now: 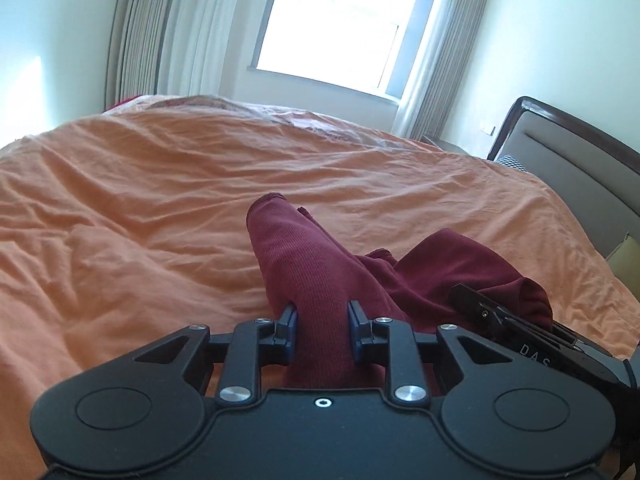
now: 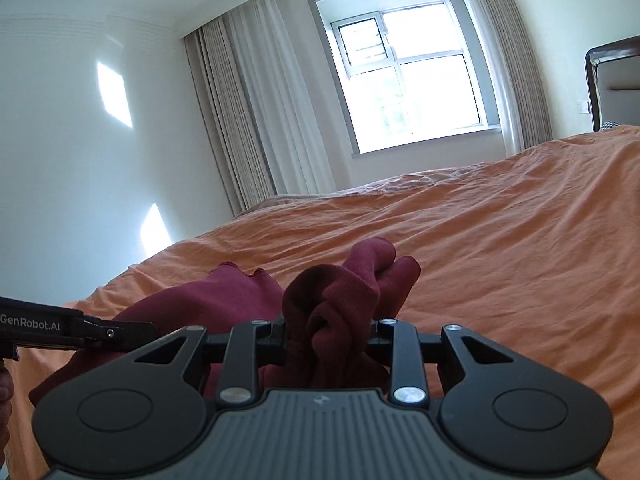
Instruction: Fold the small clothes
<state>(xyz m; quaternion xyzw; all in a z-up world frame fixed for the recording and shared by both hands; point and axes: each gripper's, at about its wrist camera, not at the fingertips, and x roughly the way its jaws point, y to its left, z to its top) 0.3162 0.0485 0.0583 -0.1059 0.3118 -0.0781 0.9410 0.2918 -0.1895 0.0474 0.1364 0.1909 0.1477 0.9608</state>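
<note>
Left gripper (image 1: 322,320): blue pads set narrow, pinching a rolled band of dark red ribbed garment (image 1: 320,276) that runs up between them. Right gripper (image 2: 328,330): jaws narrow too, clamped on a bunched wad of the same garment, w/ cloth spilling over the fingertips so the pads are hidden. Both grips look firm.

The garment hangs between the 2 tools, low over the near edge of a bed (image 1: 160,184) w/ a rumpled orange cover. Loose cloth sags between the grips; whether it touches the cover can't be told.

Step in hand, as I judge it: lifting and spreading the piece before laying it flat. To do it well, pull the grips apart until the slack goes, keep both at equal height, then lower the far hem onto a smooth part of the cover first. The right-side wad needs shaking loose or the fold will be lumpy.

Pose: left tool points downward across the bed; right tool sits nearer level and rolled sideways, just beside the left, both aimed toward the window (image 2: 404,80) side.
</note>
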